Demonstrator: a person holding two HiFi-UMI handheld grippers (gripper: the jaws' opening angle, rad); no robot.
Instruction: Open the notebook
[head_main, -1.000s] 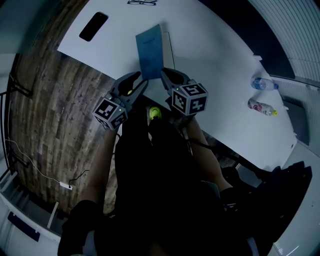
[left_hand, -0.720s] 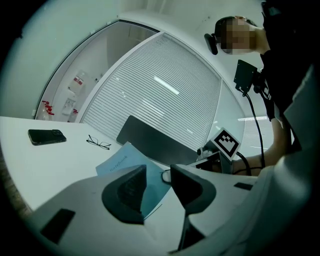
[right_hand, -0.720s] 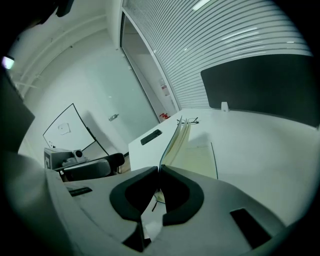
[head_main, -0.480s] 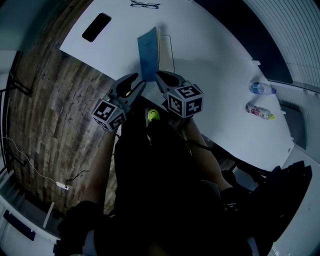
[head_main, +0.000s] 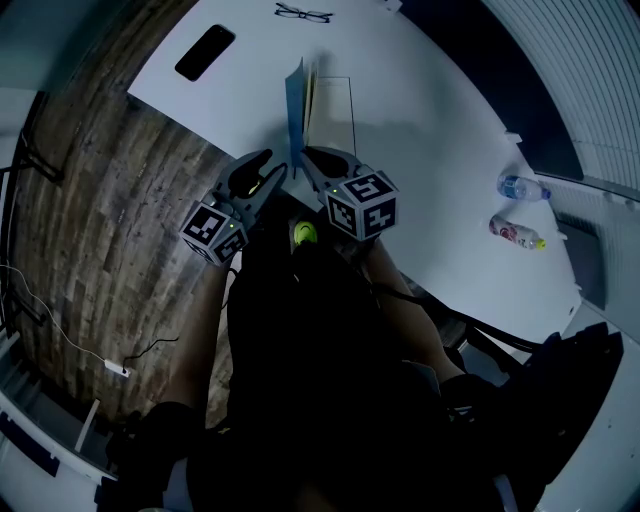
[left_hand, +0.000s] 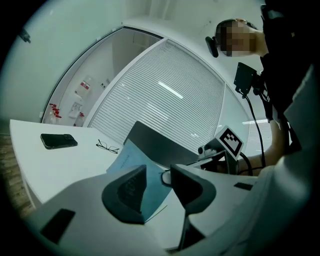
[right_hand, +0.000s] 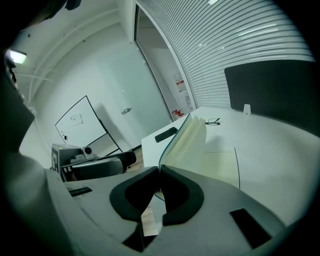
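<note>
Right now I see the notebook (head_main: 330, 105) near the front edge of the white table (head_main: 440, 140), directly ahead of both grippers. It is partly open. Its blue cover (head_main: 296, 100) stands almost upright on its spine side, a thin sheaf of cream pages (right_hand: 192, 137) fans up beside it, and the rest lies flat with a pale page facing up. My right gripper (right_hand: 159, 172) has its jaws pressed together on the bottom edge of that raised cover, pinching the thin blue sheet between the pads. My left gripper (left_hand: 158, 172) sits just beside it on the cover's outer side with its jaws apart and nothing clamped. The plain blue face of the cover shows past the gap, and I cannot tell whether either jaw touches it. A dark phone (head_main: 205, 52) lies flat to the left of the notebook, a pair of glasses (head_main: 303, 13) rests beyond it, and two bottles (head_main: 522, 187) lie well apart on the right.
</note>
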